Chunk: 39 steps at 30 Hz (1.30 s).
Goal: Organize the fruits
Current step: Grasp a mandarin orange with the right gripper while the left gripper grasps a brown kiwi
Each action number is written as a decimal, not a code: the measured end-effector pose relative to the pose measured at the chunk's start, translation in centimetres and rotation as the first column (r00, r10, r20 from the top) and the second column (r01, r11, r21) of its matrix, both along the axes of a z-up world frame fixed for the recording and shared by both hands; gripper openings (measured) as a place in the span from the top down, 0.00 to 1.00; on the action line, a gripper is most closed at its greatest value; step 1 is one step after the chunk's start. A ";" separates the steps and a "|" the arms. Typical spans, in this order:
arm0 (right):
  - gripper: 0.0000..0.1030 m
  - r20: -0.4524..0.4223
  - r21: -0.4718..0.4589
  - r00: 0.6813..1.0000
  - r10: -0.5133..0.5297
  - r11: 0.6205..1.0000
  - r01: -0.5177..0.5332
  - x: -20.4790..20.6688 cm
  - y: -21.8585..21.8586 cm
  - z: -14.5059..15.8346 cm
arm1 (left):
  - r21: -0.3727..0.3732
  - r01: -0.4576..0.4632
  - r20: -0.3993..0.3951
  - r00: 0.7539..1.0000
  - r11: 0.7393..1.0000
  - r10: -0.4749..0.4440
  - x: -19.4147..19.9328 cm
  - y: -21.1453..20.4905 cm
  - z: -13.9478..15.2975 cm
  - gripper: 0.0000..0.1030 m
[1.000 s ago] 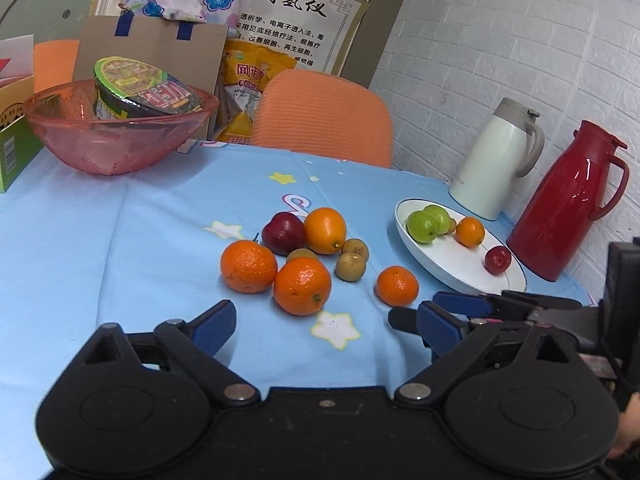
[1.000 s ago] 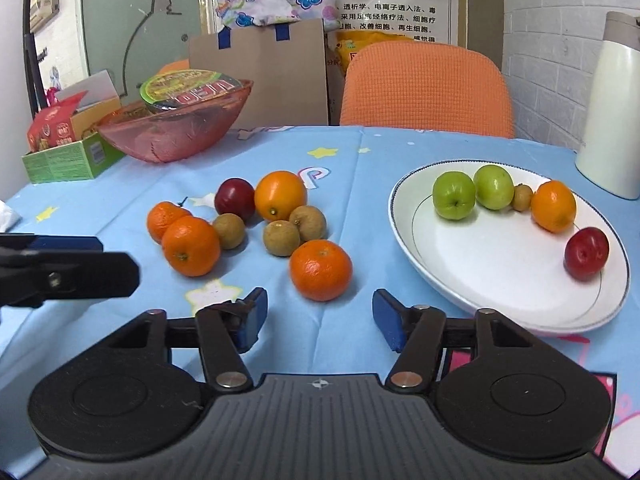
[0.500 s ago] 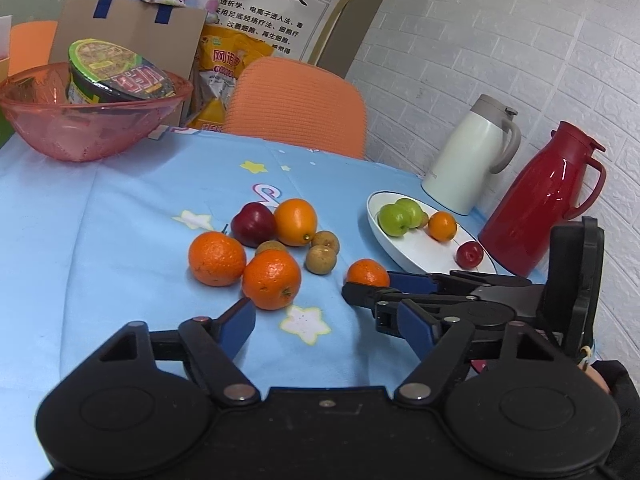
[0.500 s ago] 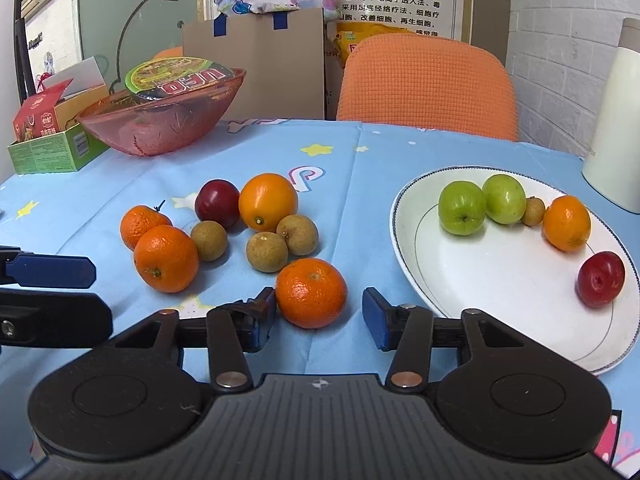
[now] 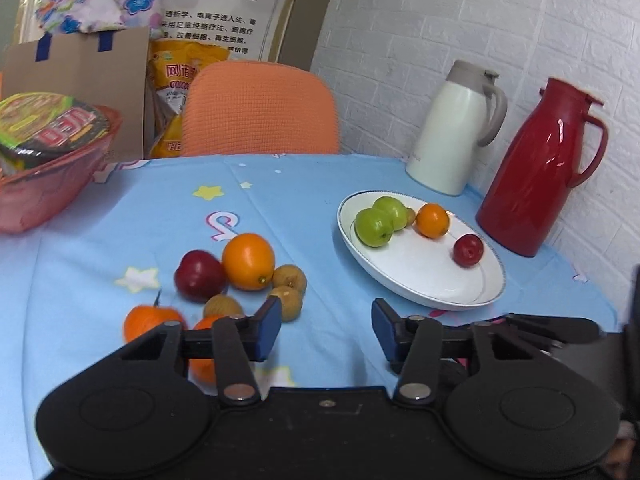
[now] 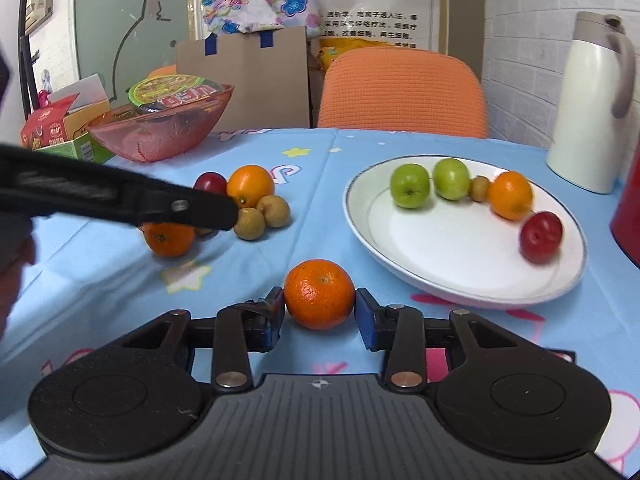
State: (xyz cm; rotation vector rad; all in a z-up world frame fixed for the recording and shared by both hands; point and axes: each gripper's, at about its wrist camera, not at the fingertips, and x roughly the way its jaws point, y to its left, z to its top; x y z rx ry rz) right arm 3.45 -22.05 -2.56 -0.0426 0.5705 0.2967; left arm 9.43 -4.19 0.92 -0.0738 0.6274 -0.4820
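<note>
My right gripper (image 6: 319,311) is shut on a small orange (image 6: 319,293) and holds it just in front of the white plate (image 6: 440,276). The plate carries two green apples (image 6: 410,186), a small brown fruit, an orange and a red plum (image 6: 541,236). My left gripper (image 5: 326,330) is open and empty above the blue tablecloth. Left of it lies the loose pile: a big orange (image 5: 249,261), a red plum (image 5: 199,275), brown longans (image 5: 289,278) and two mandarins (image 5: 150,320) partly hidden by its left finger. The plate (image 5: 420,280) also shows in the left wrist view.
A white jug (image 5: 456,128) and a red jug (image 5: 540,168) stand behind the plate. A pink bowl (image 6: 160,136) with a noodle cup sits at the back left, beside a green box (image 6: 76,148). An orange chair (image 6: 400,92) stands behind the table.
My right gripper has closed on the small orange and drawn it back from the pile. My left gripper has swung right and forward, close over the loose fruit.
</note>
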 end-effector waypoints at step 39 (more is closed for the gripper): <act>0.36 -0.017 0.021 1.000 -0.026 0.999 0.026 0.0 -1.4 -0.9 | 0.147 -0.010 -0.036 0.999 0.989 0.015 4.7 -3.1 -2.2 0.24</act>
